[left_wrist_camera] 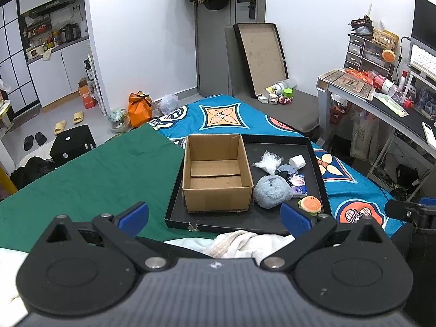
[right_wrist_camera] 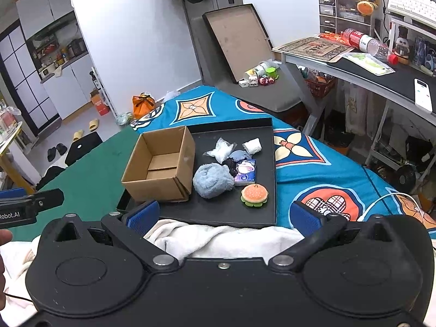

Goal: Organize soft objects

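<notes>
We see an open brown cardboard box [right_wrist_camera: 160, 166], upright and empty, on the left of a shallow black tray [right_wrist_camera: 261, 212]. Beside it lie a fluffy blue-grey plush ball [right_wrist_camera: 212, 179], a burger-shaped squishy toy [right_wrist_camera: 254, 194], a crumpled clear plastic bag [right_wrist_camera: 222, 148], a white wad [right_wrist_camera: 252, 145] and a small tissue pack [right_wrist_camera: 245, 171].

1. I see plain white walls [left_wrist_camera: 152, 41] and a grey door with black handle [left_wrist_camera: 215, 43], clothes hung on it.
2. Pale tiled floor [left_wrist_camera: 54, 114], yellow slippers [left_wrist_camera: 68, 122], orange bag [left_wrist_camera: 139, 109].
3. Bed: blue patterned cover [left_wrist_camera: 218, 114], green cloth [left_wrist_camera: 95, 174].
4. Cluttered grey desk [right_wrist_camera: 354, 73] on my right.
5. White kitchen cabinets [left_wrist_camera: 54, 76] far left.
</notes>
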